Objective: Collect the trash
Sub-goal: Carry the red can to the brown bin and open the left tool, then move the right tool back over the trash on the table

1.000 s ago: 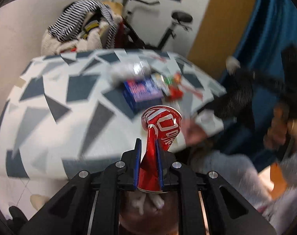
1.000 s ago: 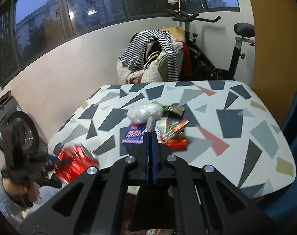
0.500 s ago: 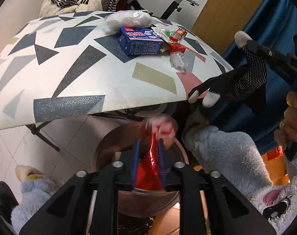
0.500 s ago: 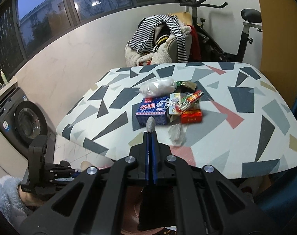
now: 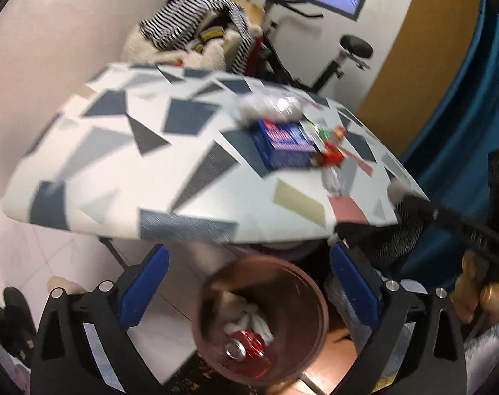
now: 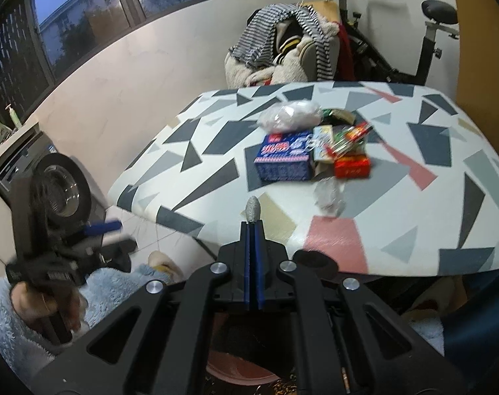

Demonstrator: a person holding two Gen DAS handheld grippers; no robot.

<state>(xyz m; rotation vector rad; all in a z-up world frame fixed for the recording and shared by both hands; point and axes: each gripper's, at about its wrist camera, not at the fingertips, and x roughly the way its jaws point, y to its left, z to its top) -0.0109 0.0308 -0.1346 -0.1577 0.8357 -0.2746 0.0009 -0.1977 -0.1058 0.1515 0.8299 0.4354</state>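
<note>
My left gripper (image 5: 248, 250) hangs over a brown bin (image 5: 310, 299) under the table edge. Its jaws are opening wide and nothing is between them. A crushed red can (image 5: 246, 349) lies in the bin on white paper scraps. My right gripper (image 6: 252, 227) is shut on a black mesh cloth, whose grey tip (image 6: 252, 210) pokes out past the fingers. The cloth (image 5: 391, 243) hangs below that gripper at the table's right corner. On the table (image 6: 397, 217) lie a blue box (image 6: 282, 161), a white bag (image 6: 290, 115), a red packet (image 6: 351, 166) and a clear wrapper (image 6: 328, 194).
A washing machine (image 6: 55, 184) stands at the left. Behind the table stand a chair piled with striped clothes (image 6: 282, 42) and an exercise bike (image 6: 414, 33). A blue curtain (image 5: 463, 98) hangs on the right. Fluffy sleeves and slippers are near the bin.
The left gripper carried the red can off the table over the bin, opened, and the can now lies in the bin. The right gripper stayed shut and came lower toward the table.
</note>
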